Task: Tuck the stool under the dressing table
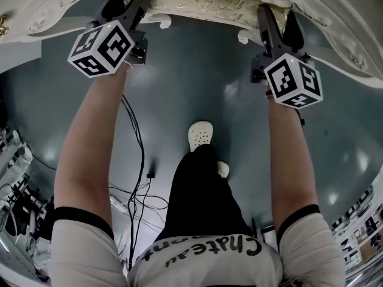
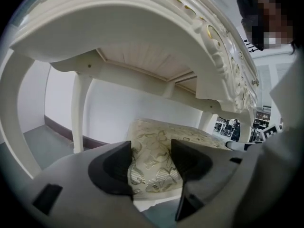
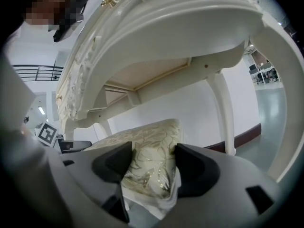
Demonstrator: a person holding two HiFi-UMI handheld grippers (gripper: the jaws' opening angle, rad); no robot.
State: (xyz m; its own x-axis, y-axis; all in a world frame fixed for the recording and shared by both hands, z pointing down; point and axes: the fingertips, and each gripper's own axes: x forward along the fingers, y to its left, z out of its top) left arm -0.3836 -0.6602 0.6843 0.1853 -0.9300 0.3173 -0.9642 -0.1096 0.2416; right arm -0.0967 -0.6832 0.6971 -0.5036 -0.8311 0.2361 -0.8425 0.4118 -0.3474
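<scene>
Stool [image 2: 183,134], a low seat with a padded cream cushion patterned in gold flowers, sits beneath the carved ivory dressing table [image 2: 142,27]. In both gripper views we see the tabletop's underside spreading over the cushion, with a slim white table leg [image 2: 78,113] beyond it. From the head view the seat is hidden under the table's scalloped front edge, so we cannot tell how deep it sits.

Our left gripper [image 2: 151,156] has its jaws spread wide around one front corner of the cushion, with fabric filling the gap and touching both pads. Our right gripper [image 3: 153,156] pinches the other corner the same way, the cloth bunched between its jaws.

We judge the tuck nearly done. What remains is perhaps a last nudge inward, then letting go of both corners and drawing back over the grey floor [image 1: 191,82].
</scene>
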